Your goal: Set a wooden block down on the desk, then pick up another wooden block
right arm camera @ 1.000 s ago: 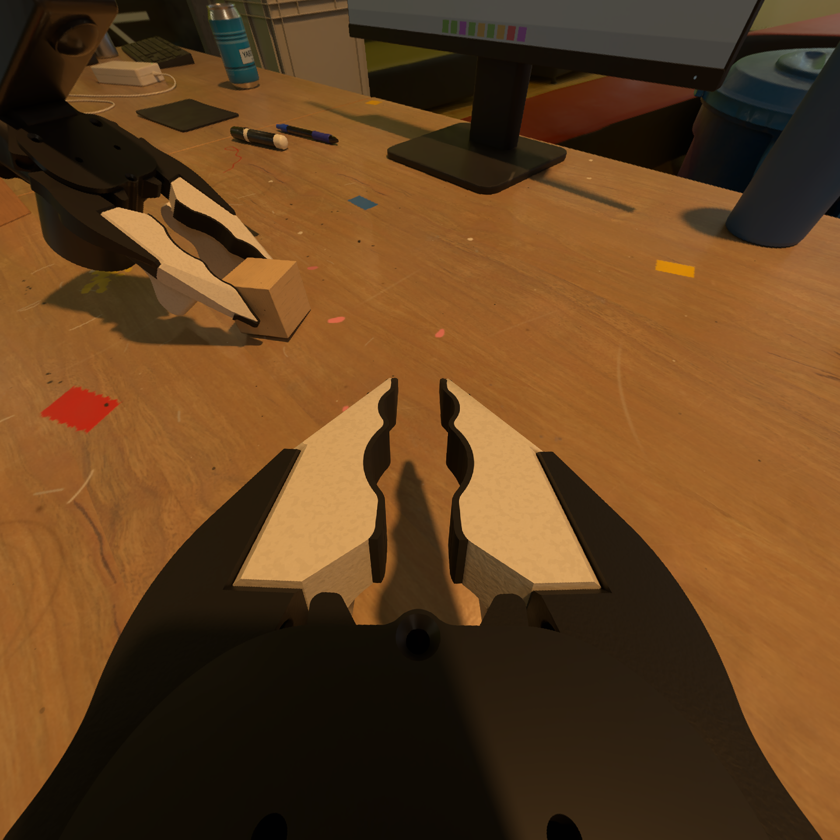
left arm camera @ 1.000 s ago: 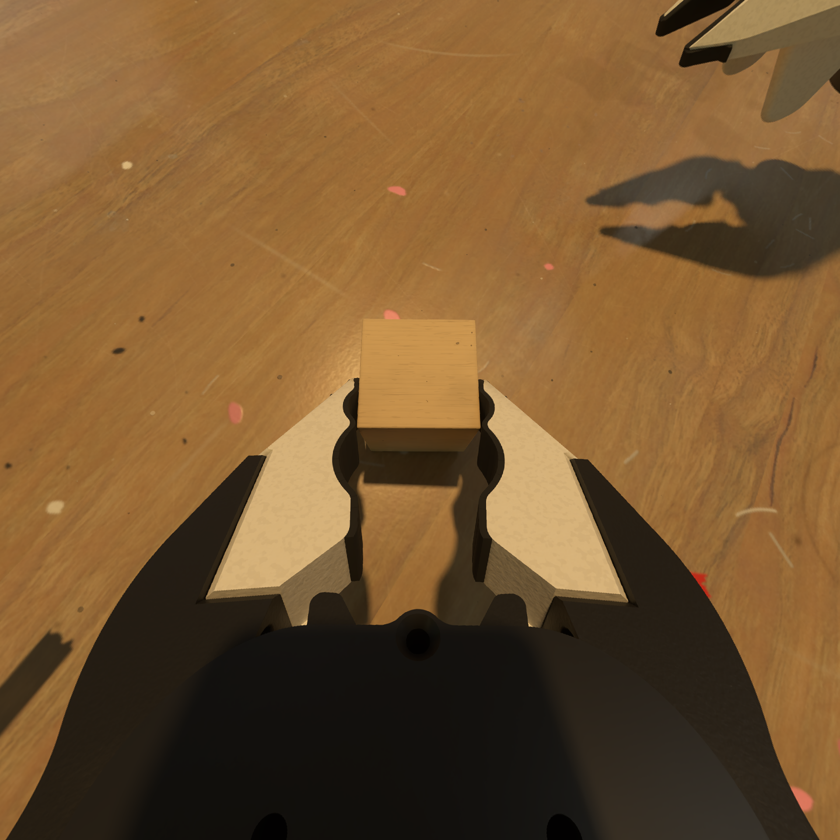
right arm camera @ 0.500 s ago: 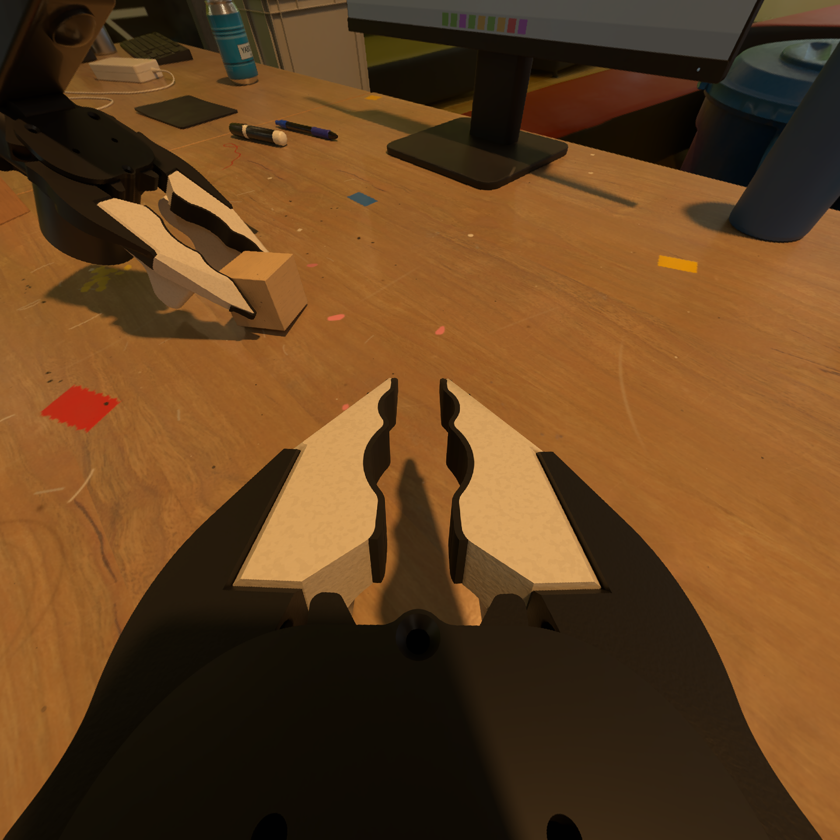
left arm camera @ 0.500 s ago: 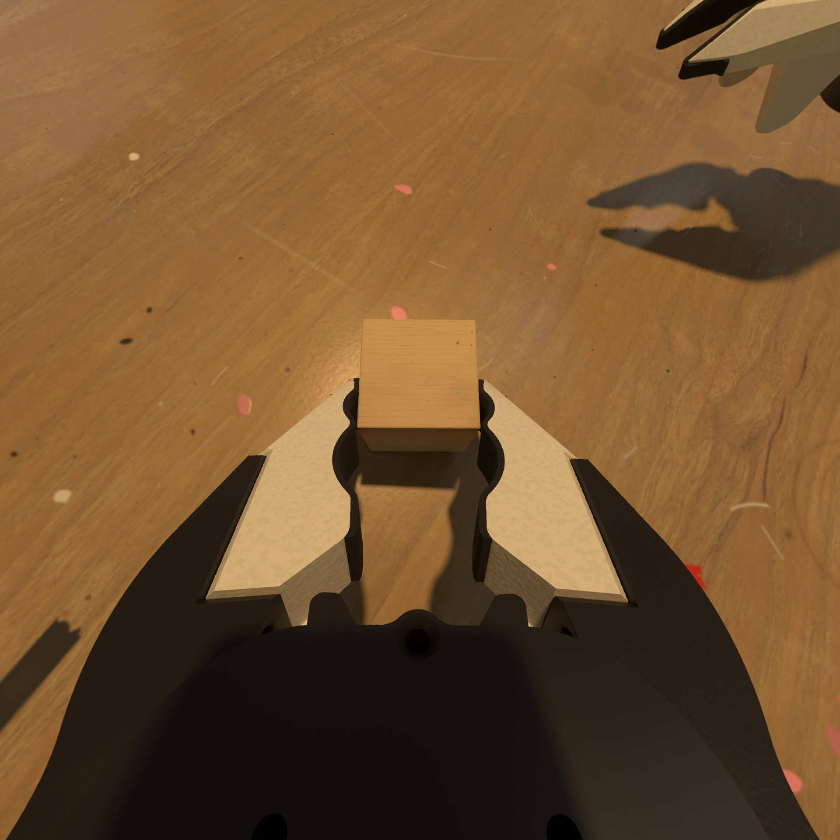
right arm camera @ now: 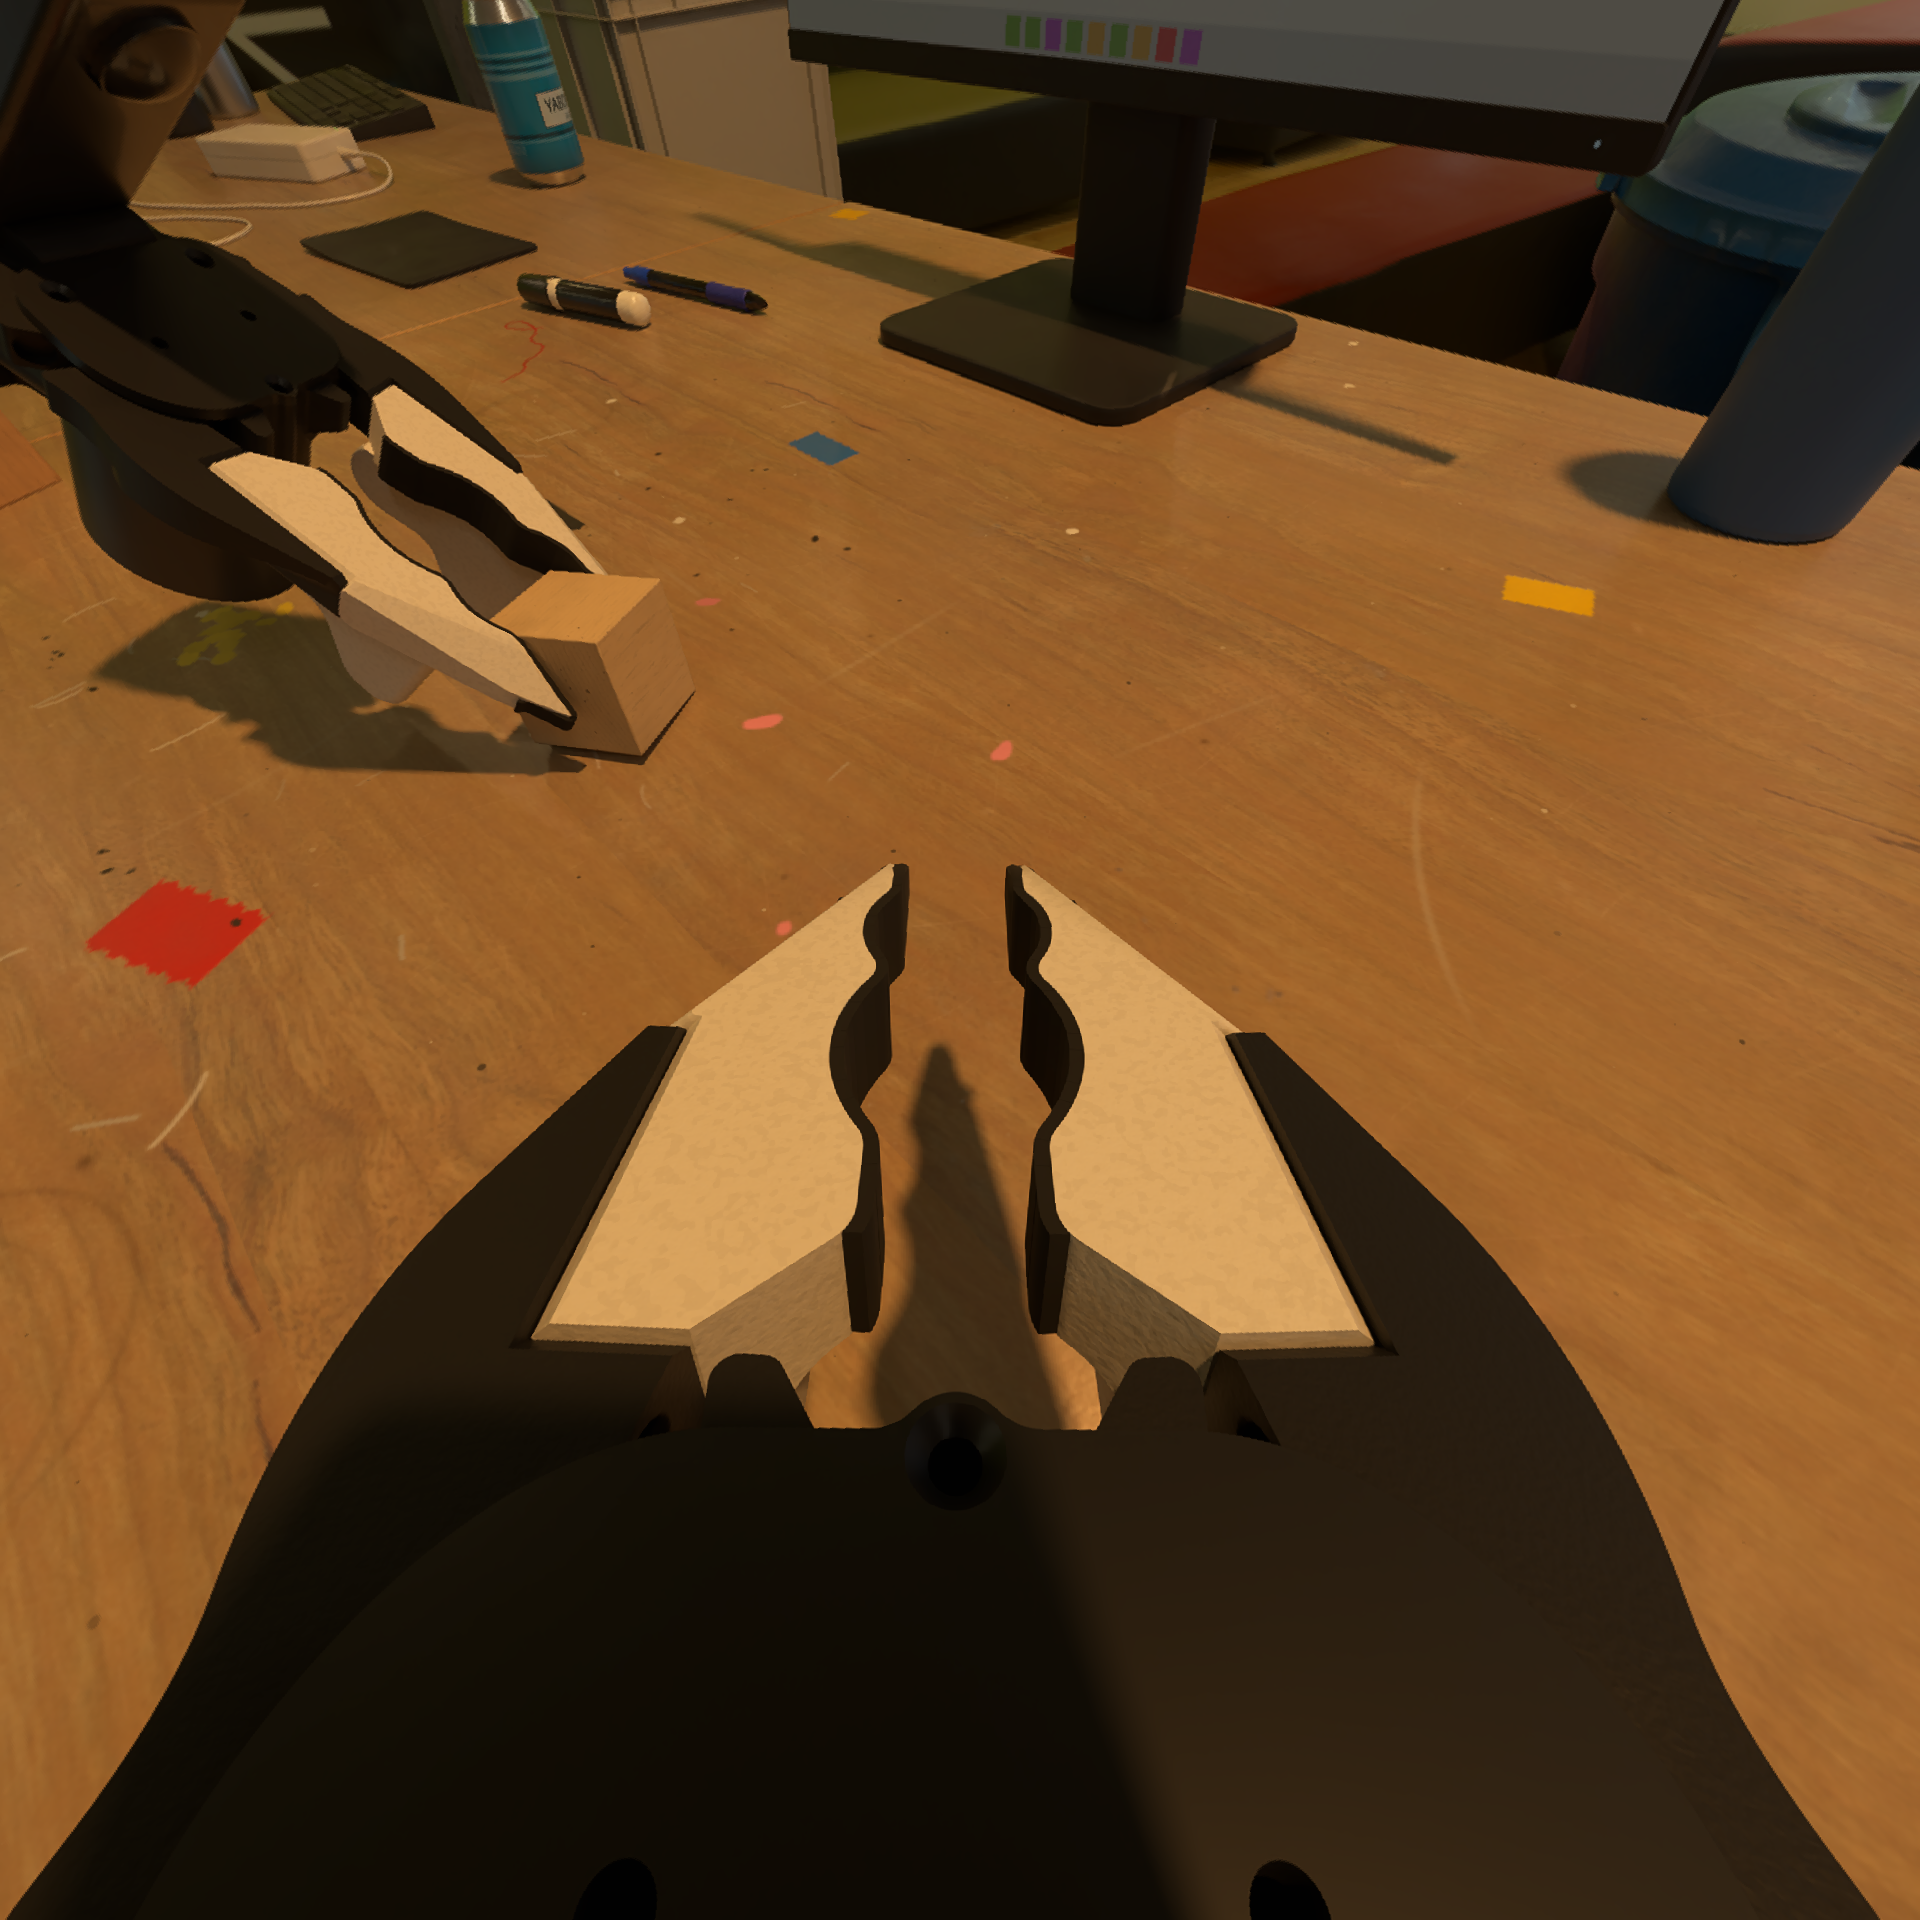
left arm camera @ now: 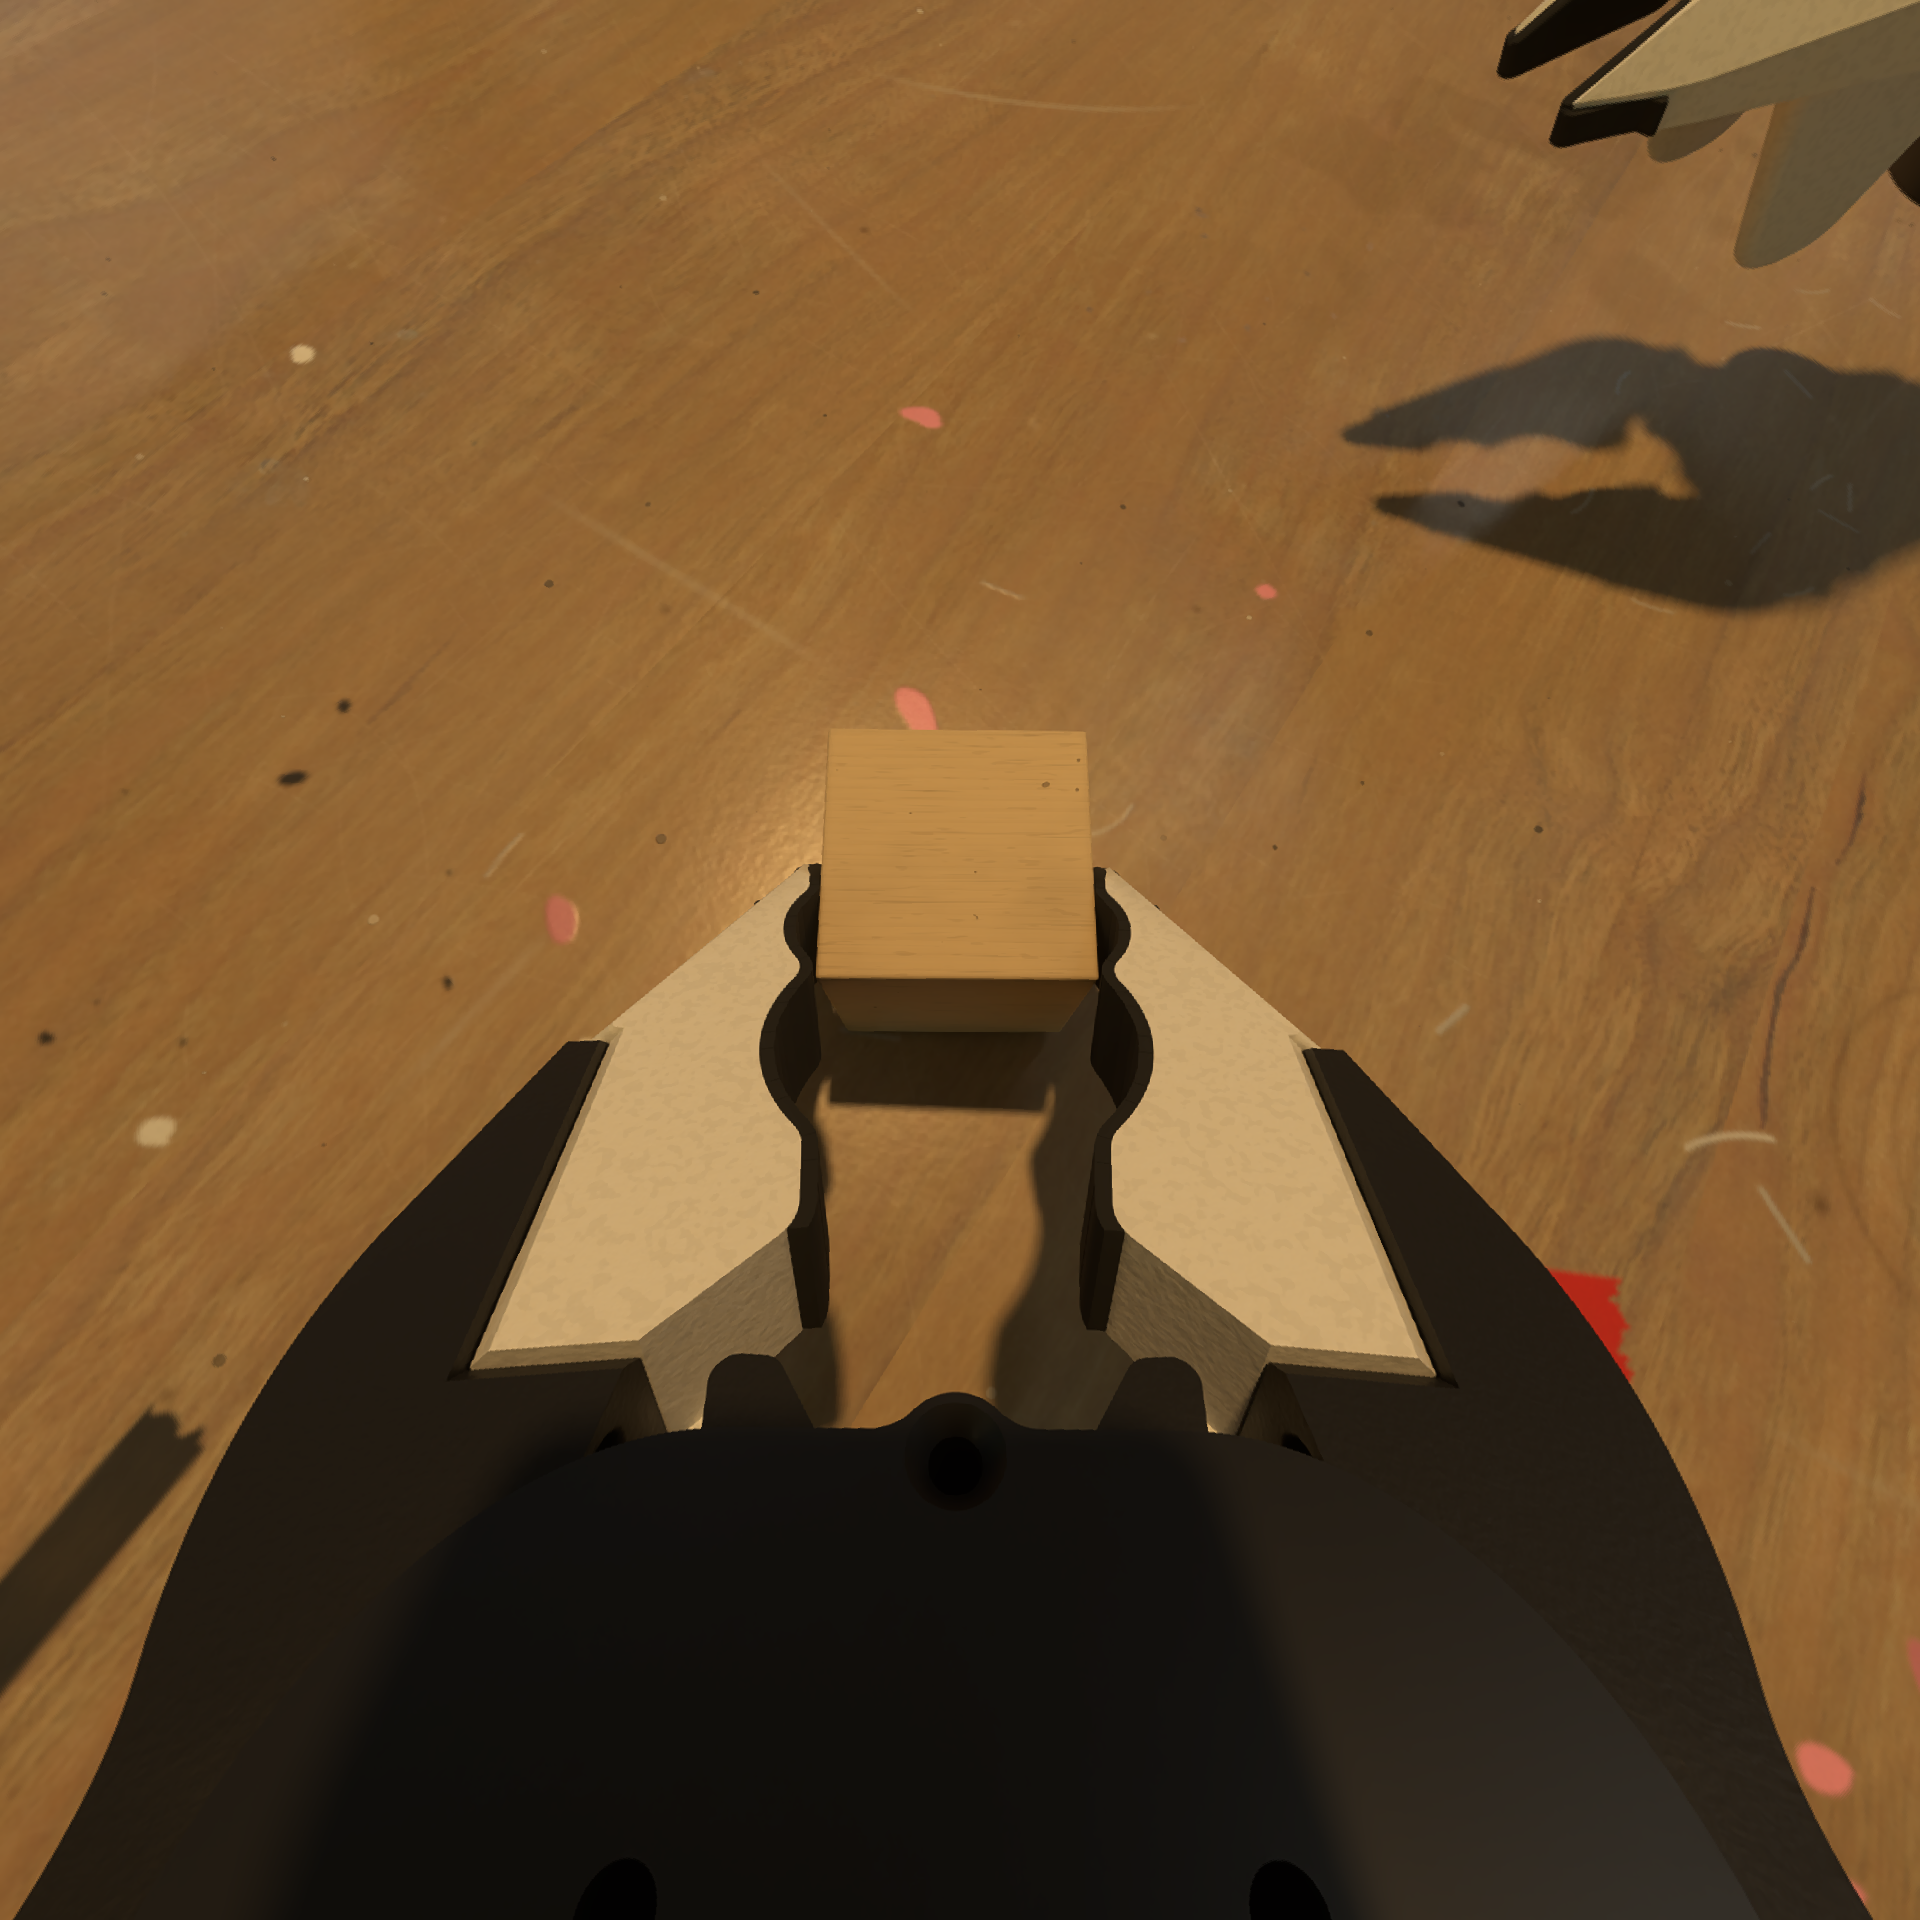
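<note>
A light wooden block (left arm camera: 956, 862) sits between the fingertips of my left gripper (left arm camera: 956, 883), which is shut on it. In the right wrist view the left gripper (right arm camera: 577, 644) comes in from the left, angled down, and the block (right arm camera: 623, 644) is tilted with its lower edge at the desk (right arm camera: 1247, 831) surface. My right gripper (right arm camera: 956, 873) hovers over the desk, empty, its jaws a narrow gap apart. It also shows in the left wrist view (left arm camera: 1532, 94) at the top right, with its shadow below it. No other wooden block is in view.
A monitor stand (right arm camera: 1091, 332) is at the back. Two markers (right arm camera: 592, 301), a black pad (right arm camera: 416, 244), a teal bottle (right arm camera: 525, 94) and a white adapter (right arm camera: 275, 151) lie at the back left. A dark blue cylinder (right arm camera: 1808, 416) stands at the right. A red patch (right arm camera: 171, 930) is on the desk.
My left gripper has sunk a little with the block, bringing its lower edge down to the desk. The right gripper has barely moved.
</note>
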Controlling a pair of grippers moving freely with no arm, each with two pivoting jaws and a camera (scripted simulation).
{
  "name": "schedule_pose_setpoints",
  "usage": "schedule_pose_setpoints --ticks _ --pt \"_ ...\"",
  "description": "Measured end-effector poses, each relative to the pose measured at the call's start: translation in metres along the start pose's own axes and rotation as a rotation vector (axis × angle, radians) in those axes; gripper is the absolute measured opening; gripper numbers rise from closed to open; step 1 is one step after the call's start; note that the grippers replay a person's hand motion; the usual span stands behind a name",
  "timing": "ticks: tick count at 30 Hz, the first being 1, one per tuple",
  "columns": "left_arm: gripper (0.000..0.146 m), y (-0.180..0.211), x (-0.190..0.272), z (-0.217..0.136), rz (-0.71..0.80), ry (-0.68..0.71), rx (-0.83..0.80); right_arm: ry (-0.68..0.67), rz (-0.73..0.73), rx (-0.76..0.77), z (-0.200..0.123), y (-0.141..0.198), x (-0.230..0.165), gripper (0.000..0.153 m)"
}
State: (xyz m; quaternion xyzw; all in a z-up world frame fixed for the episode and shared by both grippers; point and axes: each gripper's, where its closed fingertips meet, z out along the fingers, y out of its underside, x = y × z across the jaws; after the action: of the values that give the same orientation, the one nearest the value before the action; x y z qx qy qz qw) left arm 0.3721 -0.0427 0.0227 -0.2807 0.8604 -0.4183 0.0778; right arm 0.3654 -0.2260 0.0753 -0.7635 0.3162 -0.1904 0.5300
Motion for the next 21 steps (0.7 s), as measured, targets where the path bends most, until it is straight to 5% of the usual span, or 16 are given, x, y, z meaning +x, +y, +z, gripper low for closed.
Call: schedule_pose_setpoints --ticks 21 --pt "0.050 0.0001 0.0010 0.0005 0.007 0.002 -0.007 0.003 -0.002 -0.009 0.0005 0.0018 0.0004 0.018"
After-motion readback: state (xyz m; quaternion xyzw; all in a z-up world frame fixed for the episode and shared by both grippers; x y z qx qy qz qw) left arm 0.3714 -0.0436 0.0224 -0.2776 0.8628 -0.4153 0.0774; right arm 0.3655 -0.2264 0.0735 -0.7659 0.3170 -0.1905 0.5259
